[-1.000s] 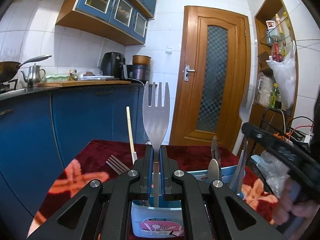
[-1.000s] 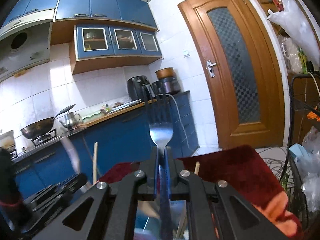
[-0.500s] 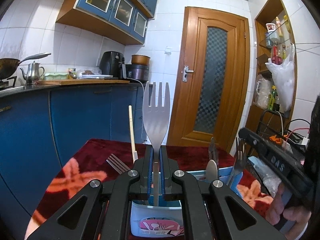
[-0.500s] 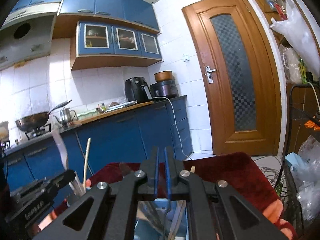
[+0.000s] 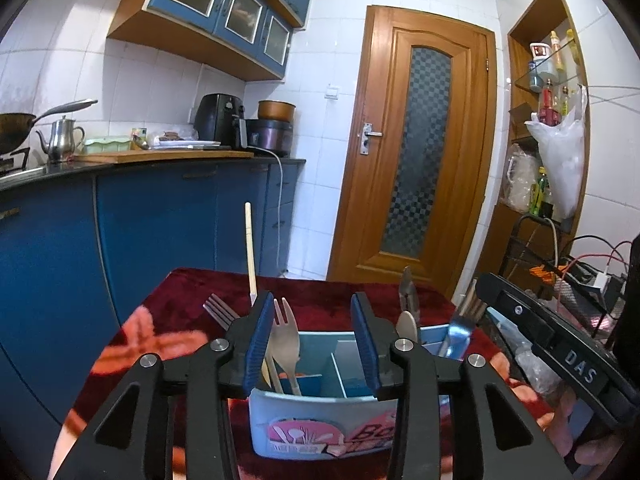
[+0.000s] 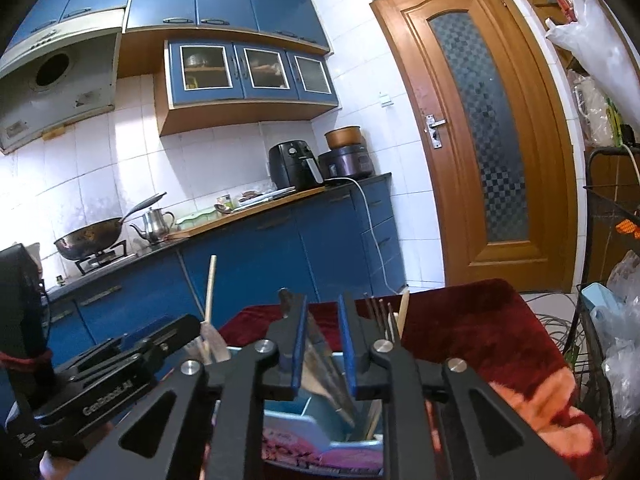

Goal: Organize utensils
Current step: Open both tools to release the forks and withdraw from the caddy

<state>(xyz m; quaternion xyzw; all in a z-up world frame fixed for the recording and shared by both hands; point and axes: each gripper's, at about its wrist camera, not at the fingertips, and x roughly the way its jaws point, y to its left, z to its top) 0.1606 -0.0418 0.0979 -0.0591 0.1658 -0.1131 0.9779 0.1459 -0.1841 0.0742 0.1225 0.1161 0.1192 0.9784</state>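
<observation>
A light blue utensil caddy (image 5: 320, 420) with a pink label stands on the red tablecloth (image 5: 180, 320). My left gripper (image 5: 312, 304) hangs over it and its jaws are opening. A silver spork (image 5: 286, 336) stands in the caddy's left compartment beside the left pad, no longer pinched. A spoon (image 5: 406, 324) and a fork (image 5: 460, 328) stand in the right compartments. My right gripper (image 6: 323, 304) is over the caddy (image 6: 340, 456); its jaws are opening a little, and metal handles (image 6: 324, 364) lean in the compartment below the gap. Fork tines (image 6: 380, 312) rise just right of it.
A second fork (image 5: 218, 310) and a pale chopstick (image 5: 250, 248) stick up left of the left gripper. Blue kitchen cabinets (image 5: 160, 220) run along the left and a wooden door (image 5: 420, 152) stands behind. A wire rack (image 6: 608, 280) with bags sits at the right.
The left jaws have parted and the spork has dropped from upright between them into the caddy. The right gripper's fork went down into the caddy and its jaws now stand slightly apart.
</observation>
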